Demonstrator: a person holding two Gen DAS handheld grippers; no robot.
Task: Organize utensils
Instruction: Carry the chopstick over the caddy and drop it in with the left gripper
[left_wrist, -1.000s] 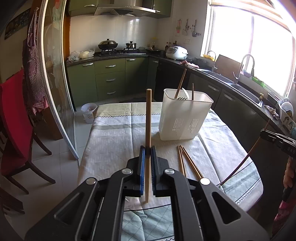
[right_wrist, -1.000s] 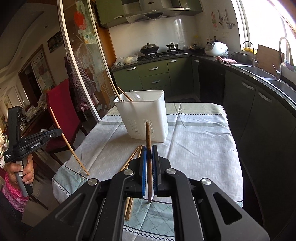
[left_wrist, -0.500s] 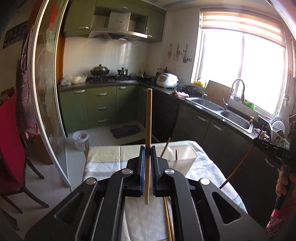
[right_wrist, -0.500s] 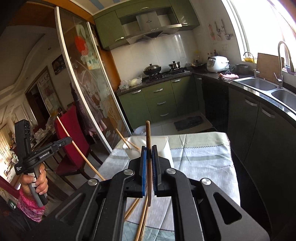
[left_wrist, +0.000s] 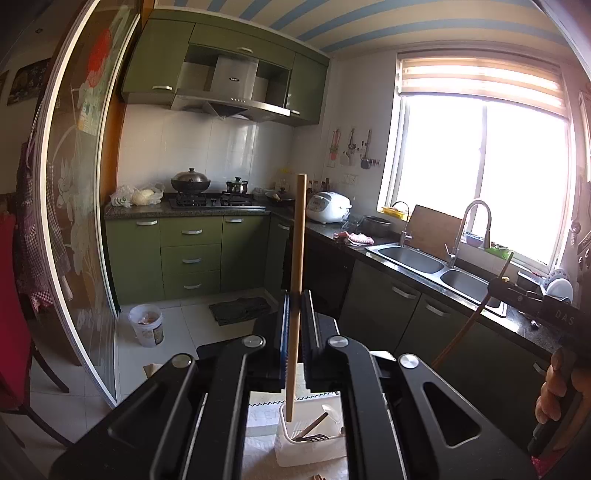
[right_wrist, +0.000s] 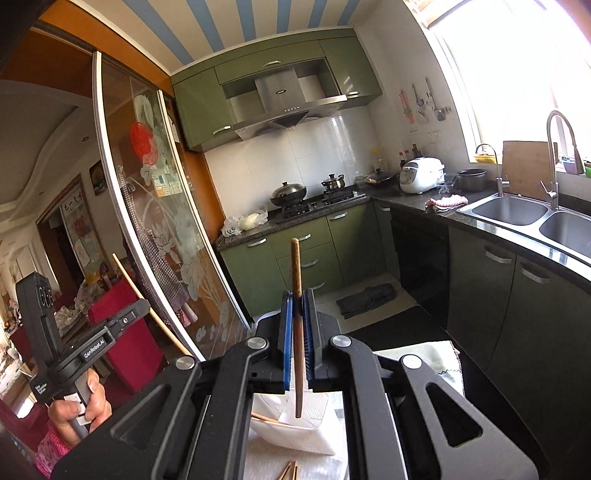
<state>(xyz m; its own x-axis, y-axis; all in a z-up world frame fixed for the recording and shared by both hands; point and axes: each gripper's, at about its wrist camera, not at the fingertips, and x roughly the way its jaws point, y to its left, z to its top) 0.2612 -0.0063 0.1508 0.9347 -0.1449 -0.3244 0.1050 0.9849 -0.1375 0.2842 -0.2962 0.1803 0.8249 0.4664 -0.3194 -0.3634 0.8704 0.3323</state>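
My left gripper (left_wrist: 295, 306) is shut on a light wooden chopstick (left_wrist: 298, 236) that stands upright between its blue pads. Its lower tip hangs above the white utensil holder (left_wrist: 306, 452), which holds a few utensils. My right gripper (right_wrist: 297, 306) is shut on a dark brown chopstick (right_wrist: 295, 266), also upright, its lower end over the same holder (right_wrist: 295, 439). Each gripper shows in the other's view: the right gripper (left_wrist: 496, 286) at the right edge, the left gripper (right_wrist: 138, 308) at the left, each in a hand.
Loose chopsticks (right_wrist: 288, 470) lie on the patterned tablecloth (right_wrist: 443, 354) in front of the holder. Green cabinets, a stove and a sink counter (left_wrist: 406, 254) run behind and to the right. A glass sliding door (right_wrist: 147, 221) and a red chair (left_wrist: 11, 314) stand at the left.
Both grippers have risen and tipped upward with their chopsticks. The table and holder have slid to the bottom of both views, and the kitchen wall and ceiling now fill them.
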